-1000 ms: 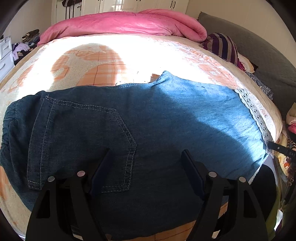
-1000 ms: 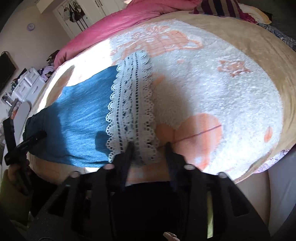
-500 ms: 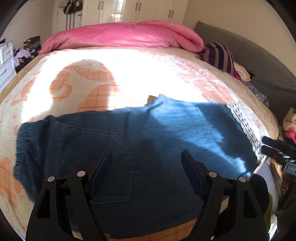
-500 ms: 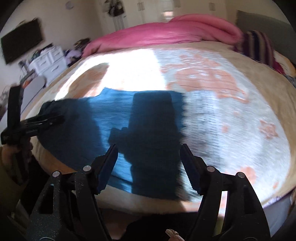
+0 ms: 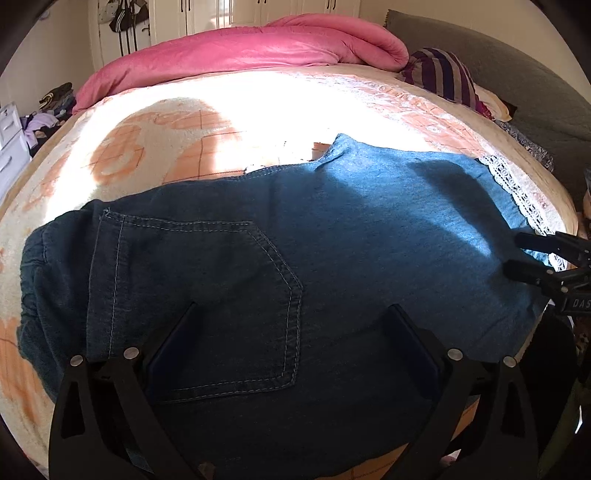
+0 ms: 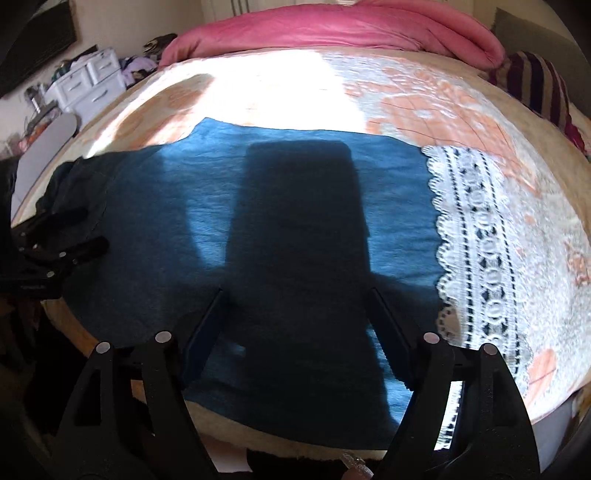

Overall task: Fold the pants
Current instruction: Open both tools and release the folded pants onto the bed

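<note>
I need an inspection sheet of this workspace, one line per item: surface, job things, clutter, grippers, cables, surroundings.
Surface: bed with a cream and orange blanket, part in bright sun.
Job's things: jeans lie flat across the near edge, back pocket up, waistband at the left, white lace hem at the right.
Clutter: pink duvet and striped cloth at the far side.
Grippers: left gripper open above the pocket; right gripper open above the leg; neither holds cloth.
Cables: nothing seen.
Surroundings: white drawers, wardrobe doors, grey headboard.
</note>
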